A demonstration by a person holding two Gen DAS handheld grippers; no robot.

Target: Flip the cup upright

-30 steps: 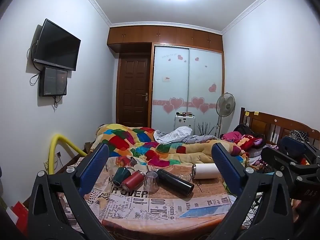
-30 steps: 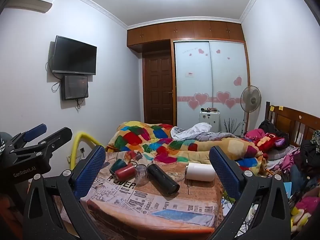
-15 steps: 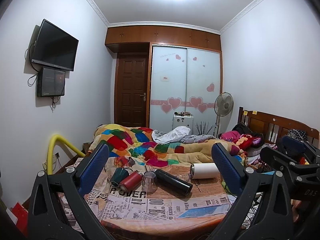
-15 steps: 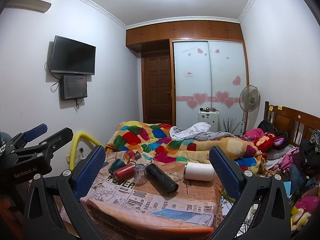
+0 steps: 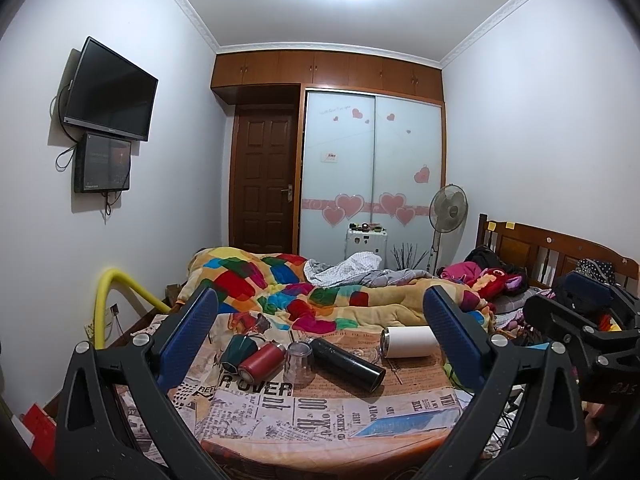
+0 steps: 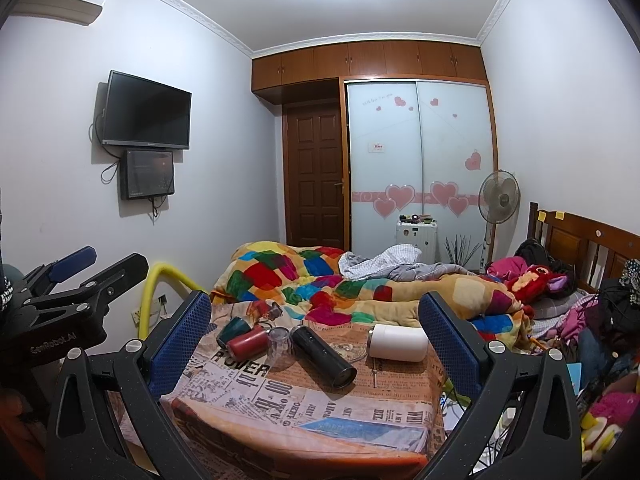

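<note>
A small table covered in newspaper print [image 5: 320, 404] [image 6: 304, 404] holds several cups lying on their sides: a dark green cup [image 5: 237, 353] [image 6: 231, 328], a red cup [image 5: 261, 364] [image 6: 247, 343], a long black cup [image 5: 346, 363] [image 6: 322, 355] and a white cup [image 5: 409, 341] [image 6: 397, 343]. A clear glass [image 5: 299, 366] [image 6: 280, 346] stands mouth down between the red and black ones. My left gripper [image 5: 320, 332] and right gripper [image 6: 314, 328] are both open and empty, held back from the table's near edge.
A bed with a colourful patchwork quilt [image 5: 304, 292] lies behind the table. A yellow pipe [image 5: 116, 292] stands at the left. Clothes and toys [image 6: 560, 288] pile up at the right by the wooden headboard. The other gripper shows at each view's side.
Both views have shifted only slightly; the grippers stay open and the cups have not moved.
</note>
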